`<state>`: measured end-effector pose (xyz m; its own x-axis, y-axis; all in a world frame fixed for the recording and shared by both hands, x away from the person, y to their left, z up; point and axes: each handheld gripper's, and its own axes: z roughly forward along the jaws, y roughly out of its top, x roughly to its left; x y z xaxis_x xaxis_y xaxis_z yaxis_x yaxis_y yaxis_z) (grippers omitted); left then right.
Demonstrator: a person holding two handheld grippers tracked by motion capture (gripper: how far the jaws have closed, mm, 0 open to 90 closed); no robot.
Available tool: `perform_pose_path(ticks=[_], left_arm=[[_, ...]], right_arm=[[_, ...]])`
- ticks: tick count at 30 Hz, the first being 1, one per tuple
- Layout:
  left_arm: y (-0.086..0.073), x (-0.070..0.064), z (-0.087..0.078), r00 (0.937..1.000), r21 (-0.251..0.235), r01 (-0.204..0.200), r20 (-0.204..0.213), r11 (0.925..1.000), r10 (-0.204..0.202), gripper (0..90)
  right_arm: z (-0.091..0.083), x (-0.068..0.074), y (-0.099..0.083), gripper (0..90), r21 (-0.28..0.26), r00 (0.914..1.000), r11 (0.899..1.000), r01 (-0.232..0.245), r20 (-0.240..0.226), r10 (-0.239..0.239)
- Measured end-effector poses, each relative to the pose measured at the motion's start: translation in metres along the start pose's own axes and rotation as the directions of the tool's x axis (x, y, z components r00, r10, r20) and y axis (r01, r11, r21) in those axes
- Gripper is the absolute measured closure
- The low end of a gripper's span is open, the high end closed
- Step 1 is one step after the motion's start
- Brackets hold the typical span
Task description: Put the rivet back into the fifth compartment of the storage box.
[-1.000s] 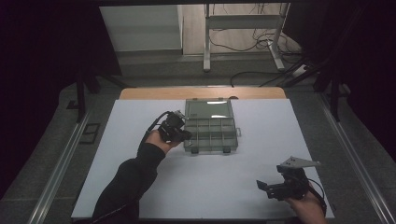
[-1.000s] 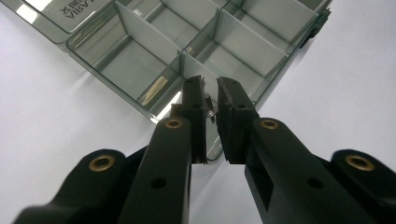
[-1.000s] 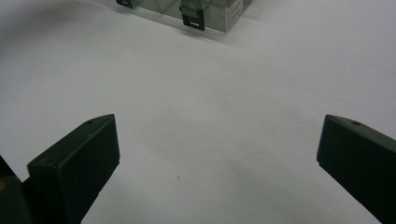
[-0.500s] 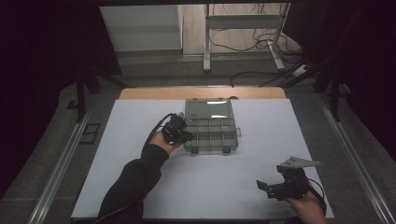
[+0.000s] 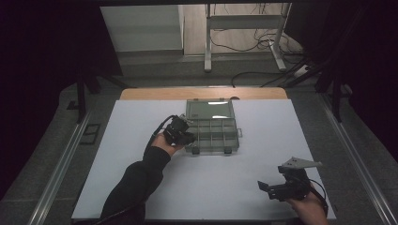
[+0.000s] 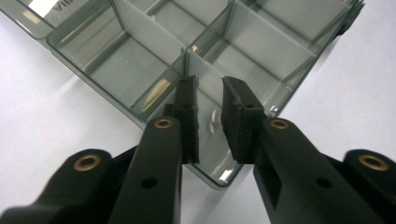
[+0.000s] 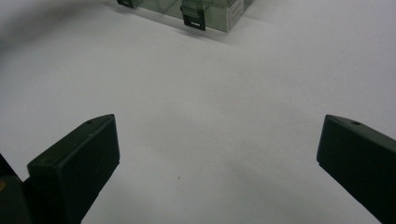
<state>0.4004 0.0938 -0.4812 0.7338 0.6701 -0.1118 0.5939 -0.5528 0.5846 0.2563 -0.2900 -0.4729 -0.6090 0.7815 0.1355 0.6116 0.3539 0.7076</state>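
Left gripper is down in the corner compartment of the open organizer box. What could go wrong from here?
1. The left gripper has its narrowly parted jaws inside a corner cell of the clear organizer box, close to a thin divider; closing or twisting could catch it.
2. Nothing braces the box: the right gripper is open, far off over the white table. A pull may drag or tip the box.
3. The raised lid could drop if jolted.

We wear a black sleeve [image 5: 133, 180] on our left arm. Our left gripper [image 6: 208, 100] has black jaws with brass-coloured screws; a grey three-cornered plate tops our right gripper [image 5: 277, 188]
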Motion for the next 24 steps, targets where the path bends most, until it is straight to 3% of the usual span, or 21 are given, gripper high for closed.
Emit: perform_pose_path(ticks=[8,19,24], left_arm=[[-0.006,-0.005,-0.008,0.9999,-0.022,-0.004,-0.014,0.9998,0.004,63.8],[-0.020,-0.008,-0.024,1.0000,-0.064,0.008,0.006,0.9979,-0.008,48.1],[-0.026,-0.014,-0.032,0.9999,-0.072,-0.007,0.010,0.9974,0.008,43.4]], right_arm=[[0.000,0.000,0.000,0.0,0.000,1.0000,1.000,0.000,-0.001,0.000],[0.001,0.000,0.000,0.0,0.003,1.0000,1.000,-0.001,0.000,0.001],[0.000,0.000,0.000,0.0,0.001,1.0000,1.000,-0.002,0.002,0.002]])
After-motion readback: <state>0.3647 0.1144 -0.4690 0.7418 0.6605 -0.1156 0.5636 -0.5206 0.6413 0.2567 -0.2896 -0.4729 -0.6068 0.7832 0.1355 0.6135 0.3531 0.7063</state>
